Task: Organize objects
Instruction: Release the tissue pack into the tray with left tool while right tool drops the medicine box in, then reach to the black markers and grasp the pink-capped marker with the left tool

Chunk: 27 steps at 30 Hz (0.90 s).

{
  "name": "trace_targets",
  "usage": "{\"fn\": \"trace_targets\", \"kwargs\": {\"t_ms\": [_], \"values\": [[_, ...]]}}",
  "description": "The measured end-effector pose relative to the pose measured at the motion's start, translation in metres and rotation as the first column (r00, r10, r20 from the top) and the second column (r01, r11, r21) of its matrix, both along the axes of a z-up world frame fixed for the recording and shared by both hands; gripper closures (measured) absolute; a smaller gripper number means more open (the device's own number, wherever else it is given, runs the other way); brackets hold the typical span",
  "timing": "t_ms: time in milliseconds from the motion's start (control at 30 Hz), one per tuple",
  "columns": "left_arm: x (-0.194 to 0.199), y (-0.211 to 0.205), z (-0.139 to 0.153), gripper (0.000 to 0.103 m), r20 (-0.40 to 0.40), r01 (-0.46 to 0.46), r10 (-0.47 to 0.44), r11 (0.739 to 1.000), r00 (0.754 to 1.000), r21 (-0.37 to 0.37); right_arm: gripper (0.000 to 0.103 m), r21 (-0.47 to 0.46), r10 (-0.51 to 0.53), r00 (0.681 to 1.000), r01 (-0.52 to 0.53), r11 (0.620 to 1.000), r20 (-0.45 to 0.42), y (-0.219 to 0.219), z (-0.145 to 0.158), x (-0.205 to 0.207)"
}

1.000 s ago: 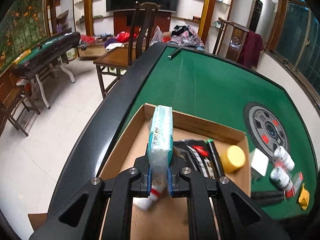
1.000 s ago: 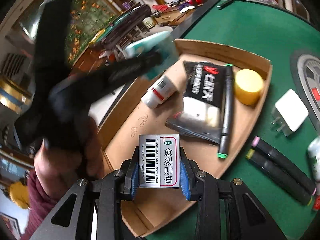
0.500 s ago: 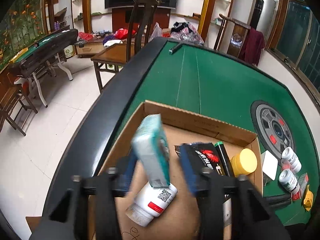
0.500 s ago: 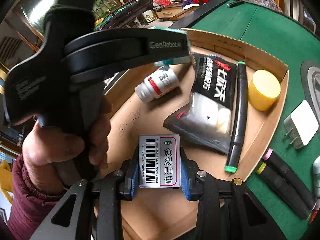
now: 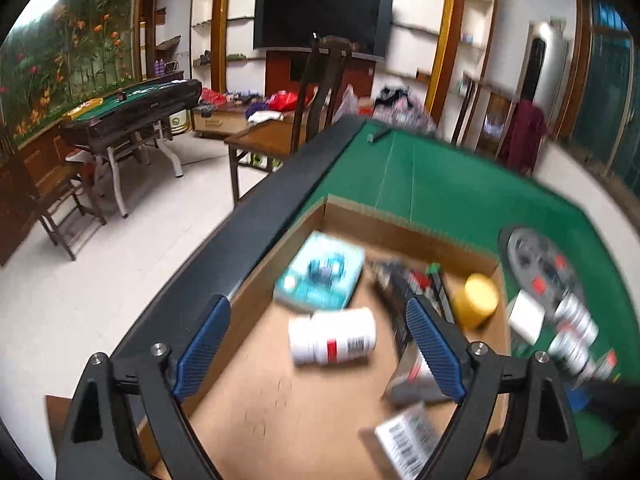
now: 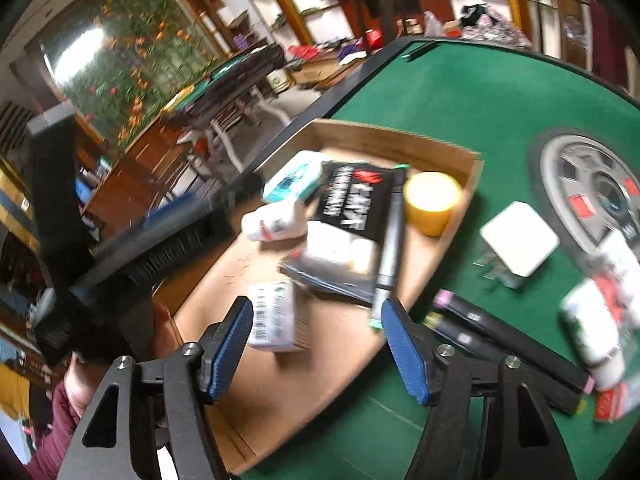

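Note:
A shallow cardboard box (image 5: 400, 224) (image 6: 448, 248) sits on the green table near its left edge. In it lie a teal tissue pack (image 5: 320, 272) (image 6: 292, 176), a white pill bottle (image 5: 332, 340) (image 6: 272, 224), a black snack pouch (image 6: 352, 216), a marker (image 6: 390, 240), a yellow jar (image 5: 476, 300) (image 6: 432, 200) and a small white barcode box (image 6: 272, 316) (image 5: 412, 440). My left gripper (image 5: 320, 352) is open and empty above the box. My right gripper (image 6: 320, 344) is open and empty, just above the barcode box.
On the green felt right of the box lie a white charger (image 6: 518, 244), two black markers (image 6: 512, 340) and white bottles (image 6: 596, 320). A round control panel (image 6: 592, 188) sits in the table's middle. The table's black rim (image 5: 256, 232) runs along the left.
The left gripper has opened and dropped the teal pack into the box, then pulled back. The right gripper has opened and let the barcode box fall onto the box floor.

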<state>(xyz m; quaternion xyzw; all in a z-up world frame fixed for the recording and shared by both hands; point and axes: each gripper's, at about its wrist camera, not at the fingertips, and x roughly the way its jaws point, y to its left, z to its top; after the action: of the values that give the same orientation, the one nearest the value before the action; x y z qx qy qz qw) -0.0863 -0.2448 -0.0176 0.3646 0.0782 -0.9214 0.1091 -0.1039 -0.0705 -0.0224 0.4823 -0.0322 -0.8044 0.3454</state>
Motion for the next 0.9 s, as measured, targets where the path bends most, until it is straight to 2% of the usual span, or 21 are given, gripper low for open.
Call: {"fn": "trace_targets", "kwargs": {"t_ms": [100, 267, 367, 433, 500, 633, 700, 767, 800, 867, 900], "values": [[-0.003, 0.005, -0.008, 0.014, 0.049, -0.006, 0.007, 0.999, 0.999, -0.038, 0.029, -0.017, -0.057, 0.998, 0.057, 0.998, 0.003, 0.029, 0.002, 0.005], [0.006, 0.011, -0.010, 0.014, 0.059, 0.025, -0.024, 1.000, 0.998, -0.019, 0.029, -0.047, -0.161, 0.987, 0.162, 0.986, 0.020, 0.084, 0.010, 0.026], [0.018, 0.013, 0.008, 0.014, -0.005, 0.041, -0.041, 0.999, 0.999, -0.024, 0.028, -0.069, -0.235, 0.971, 0.237, 0.969, 0.030, 0.132, 0.016, 0.033], [0.029, 0.017, 0.030, 0.014, -0.060, 0.039, -0.040, 0.999, 0.997, -0.011, 0.027, -0.082, -0.290, 0.956, 0.292, 0.953, 0.029, 0.163, 0.018, 0.037], [0.035, 0.031, 0.045, 0.009, -0.088, 0.061, -0.062, 0.998, 0.994, -0.006, 0.024, -0.103, -0.361, 0.932, 0.362, 0.927, 0.023, 0.203, 0.022, 0.043], [0.032, 0.079, 0.049, 0.007, -0.049, 0.183, -0.183, 0.983, 0.982, -0.007, 0.021, -0.126, -0.477, 0.879, 0.474, 0.871, 0.013, 0.259, 0.027, 0.028], [0.028, 0.109, 0.039, 0.007, -0.015, 0.254, -0.254, 0.967, 0.967, -0.010, 0.021, -0.123, -0.527, 0.850, 0.522, 0.844, -0.009, 0.278, 0.027, 0.022], [0.028, 0.150, 0.025, 0.007, 0.022, 0.357, -0.357, 0.930, 0.934, -0.084, 0.021, -0.118, -0.562, 0.827, 0.555, 0.823, -0.033, 0.290, 0.022, 0.015], [0.028, 0.166, 0.020, 0.007, 0.044, 0.401, -0.399, 0.906, 0.916, -0.133, 0.021, -0.117, -0.571, 0.820, 0.564, 0.818, -0.037, 0.296, 0.020, 0.013], [0.028, 0.201, 0.006, 0.009, 0.108, 0.492, -0.482, 0.830, 0.870, -0.261, 0.021, -0.115, -0.588, 0.808, 0.581, 0.806, -0.039, 0.306, 0.014, 0.009], [0.027, 0.213, 0.000, 0.012, 0.131, 0.509, -0.495, 0.802, 0.859, -0.313, 0.021, -0.118, -0.596, 0.802, 0.589, 0.800, -0.038, 0.310, 0.011, 0.008]]}}
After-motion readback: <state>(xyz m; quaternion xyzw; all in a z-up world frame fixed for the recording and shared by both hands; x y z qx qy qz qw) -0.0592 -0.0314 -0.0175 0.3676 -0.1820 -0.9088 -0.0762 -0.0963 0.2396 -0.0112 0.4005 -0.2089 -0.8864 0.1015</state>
